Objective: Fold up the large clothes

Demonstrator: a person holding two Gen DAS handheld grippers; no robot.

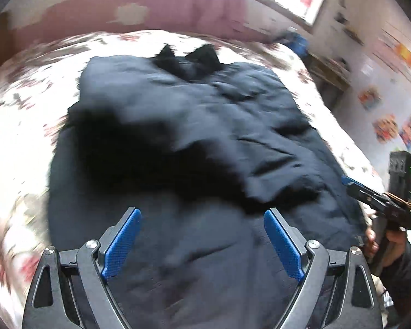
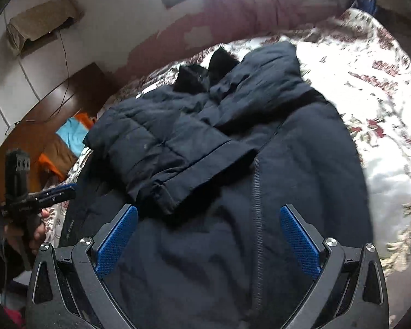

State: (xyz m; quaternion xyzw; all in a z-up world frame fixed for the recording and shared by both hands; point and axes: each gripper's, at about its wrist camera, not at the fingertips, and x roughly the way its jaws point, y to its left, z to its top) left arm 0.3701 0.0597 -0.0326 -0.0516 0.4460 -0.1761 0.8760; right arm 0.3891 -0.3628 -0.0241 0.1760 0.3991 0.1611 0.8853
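Observation:
A large dark navy padded jacket (image 1: 194, 126) lies spread on a bed, sleeves folded in over its body; it also shows in the right wrist view (image 2: 233, 142). A sleeve cuff (image 2: 178, 189) lies across the middle. My left gripper (image 1: 202, 216) is open and empty, held above the jacket's near part. My right gripper (image 2: 208, 213) is open and empty, also above the near part, by the zip seam (image 2: 256, 219). Each gripper shows at the other view's edge: the right one (image 1: 350, 183) and the left one (image 2: 65, 189).
The bed has a white floral cover (image 1: 22, 98), which also shows in the right wrist view (image 2: 370, 82). A pink wall (image 1: 156, 2) stands behind it. A wooden cabinet (image 2: 54, 104) stands left of the bed. A wall with stickers (image 1: 383, 104) is on the right.

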